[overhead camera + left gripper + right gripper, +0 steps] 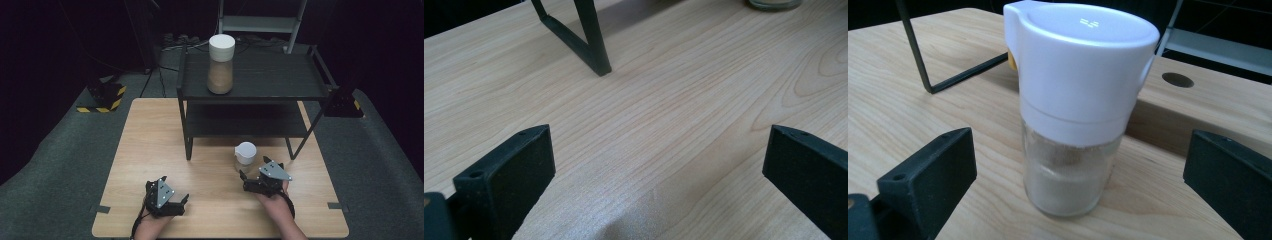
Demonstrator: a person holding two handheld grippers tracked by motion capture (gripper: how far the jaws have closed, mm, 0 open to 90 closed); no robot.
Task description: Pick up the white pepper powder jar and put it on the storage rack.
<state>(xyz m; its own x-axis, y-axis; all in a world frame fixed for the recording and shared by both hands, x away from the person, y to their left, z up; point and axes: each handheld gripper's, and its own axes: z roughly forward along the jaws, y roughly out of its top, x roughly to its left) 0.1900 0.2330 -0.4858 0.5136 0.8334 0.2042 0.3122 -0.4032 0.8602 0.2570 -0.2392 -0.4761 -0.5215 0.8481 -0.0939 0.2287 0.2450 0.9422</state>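
Note:
A small glass jar with a white cap (pixel 245 155) (pixel 1075 107) stands upright on the wooden table (pixel 150 150), in front of a black two-level shelf rack (pixel 252 95). My right gripper (pixel 252 181) (pixel 1078 165) is open just behind the jar, its jaws spread wide on either side without touching it. My left gripper (pixel 170 196) (pixel 659 160) is open near the table's front edge, over bare wood. A larger jar with a white lid (pixel 221 63) holding brown powder stands on the rack's top shelf.
The rack's leg (pixel 591 42) stands ahead of the left gripper, and its lower frame (pixel 948 80) runs behind the small jar. A round hole (pixel 1177 79) marks the table's surface. Dark floor (pixel 60 150) surrounds the table.

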